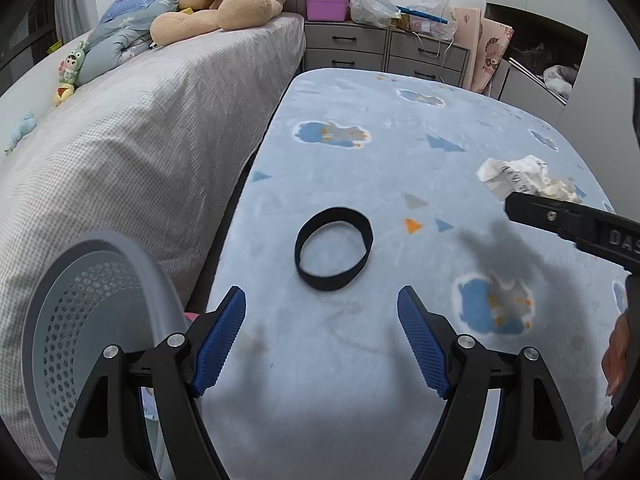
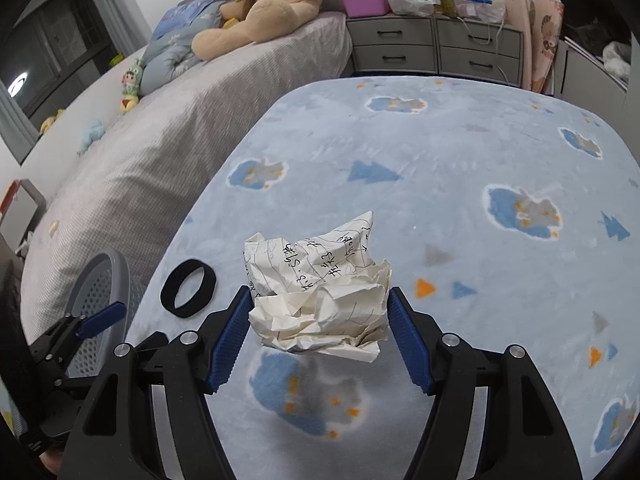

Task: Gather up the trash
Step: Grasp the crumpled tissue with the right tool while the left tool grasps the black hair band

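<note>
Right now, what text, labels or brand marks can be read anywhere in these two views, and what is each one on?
"DAS": white letters, cut off by the frame edge, on the black body of the right tool.
Handwritten black lines on the crumpled paper between the right tool's fingers: too creased and blurred to read.
Packages on the dresser: print too small to read.
No other text shows.

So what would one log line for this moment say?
right gripper: shut on crumpled paper | left gripper: open, near black band | basket: left of rug
</note>
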`<state>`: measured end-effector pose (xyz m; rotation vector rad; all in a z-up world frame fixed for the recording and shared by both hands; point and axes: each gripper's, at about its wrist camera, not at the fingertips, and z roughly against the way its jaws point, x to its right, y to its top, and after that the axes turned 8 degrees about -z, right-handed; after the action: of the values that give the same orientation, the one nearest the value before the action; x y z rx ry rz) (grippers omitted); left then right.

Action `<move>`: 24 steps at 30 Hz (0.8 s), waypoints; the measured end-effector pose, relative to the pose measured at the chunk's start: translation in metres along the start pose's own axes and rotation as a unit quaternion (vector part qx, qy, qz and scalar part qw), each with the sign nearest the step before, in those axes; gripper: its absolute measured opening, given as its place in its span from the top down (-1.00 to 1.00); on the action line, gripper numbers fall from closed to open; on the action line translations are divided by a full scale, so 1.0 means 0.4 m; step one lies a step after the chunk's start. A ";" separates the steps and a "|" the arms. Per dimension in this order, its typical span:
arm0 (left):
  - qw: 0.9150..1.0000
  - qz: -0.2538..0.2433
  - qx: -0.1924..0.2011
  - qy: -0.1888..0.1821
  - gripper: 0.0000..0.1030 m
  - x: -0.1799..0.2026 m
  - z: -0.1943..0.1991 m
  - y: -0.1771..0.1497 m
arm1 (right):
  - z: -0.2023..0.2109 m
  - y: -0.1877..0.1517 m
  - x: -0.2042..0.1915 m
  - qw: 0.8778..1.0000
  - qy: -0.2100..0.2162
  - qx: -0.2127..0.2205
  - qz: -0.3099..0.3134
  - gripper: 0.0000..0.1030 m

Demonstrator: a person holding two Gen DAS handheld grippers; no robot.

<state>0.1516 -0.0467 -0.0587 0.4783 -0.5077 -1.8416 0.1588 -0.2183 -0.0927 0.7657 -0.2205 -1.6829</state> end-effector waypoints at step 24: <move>1.000 -0.009 -0.027 0.008 0.63 0.041 -0.119 0.051 | 0.039 0.030 0.035 0.999 0.027 0.014 -0.033 -0.29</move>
<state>0.1886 -0.0736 -0.0879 0.4623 -0.4432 -1.8633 0.1584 -0.2386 -0.0796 0.8455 -0.1824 -1.7228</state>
